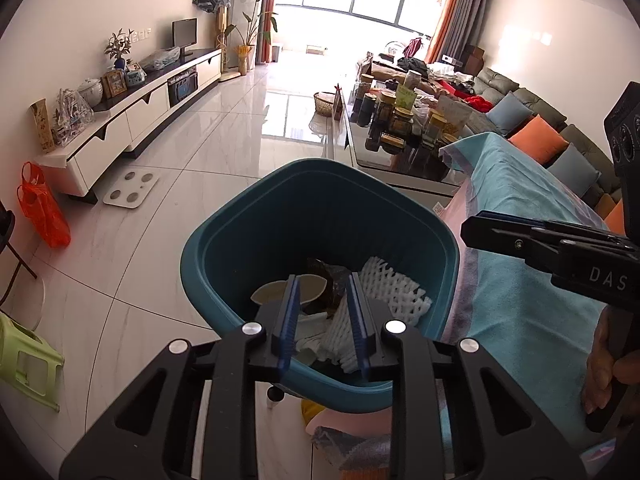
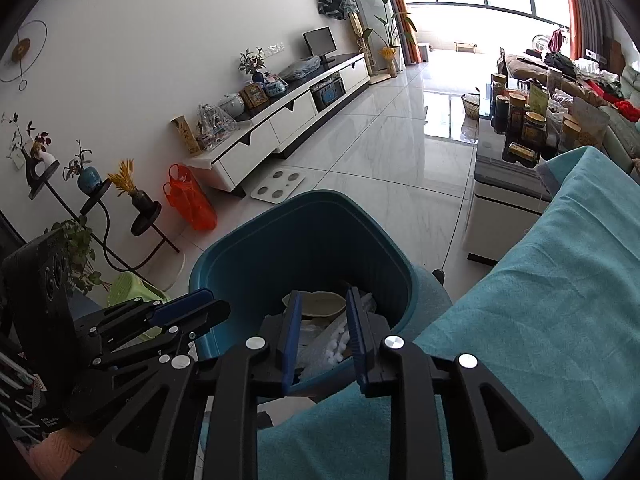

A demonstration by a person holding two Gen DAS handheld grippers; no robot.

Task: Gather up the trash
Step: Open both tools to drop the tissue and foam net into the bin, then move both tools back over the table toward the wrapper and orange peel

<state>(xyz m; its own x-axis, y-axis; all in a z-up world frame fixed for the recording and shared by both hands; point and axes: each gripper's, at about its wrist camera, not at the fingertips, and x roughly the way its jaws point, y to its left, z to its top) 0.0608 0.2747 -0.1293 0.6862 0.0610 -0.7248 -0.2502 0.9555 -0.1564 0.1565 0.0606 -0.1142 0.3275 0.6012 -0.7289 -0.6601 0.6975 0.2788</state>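
Both grippers, left [image 1: 325, 312] and right [image 2: 323, 326], hover above the teal bin [image 1: 256, 216] beside the cloth-covered worktop [image 2: 560, 300], fingers apart and empty; foam netting [image 1: 394, 288] lies inside the bin.

**Open bin mouth, tight flanks**

My two grippers hang over the teal bin [image 1: 320, 208], its mouth wide open above foam netting [image 1: 394, 292] and scraps. The cloth-draped table [image 2: 540, 300] crowds the bin's right side; a glass coffee table [image 1: 384, 152] laden with jars stands beyond. The tiled floor [image 1: 168, 200] lies open to the left.
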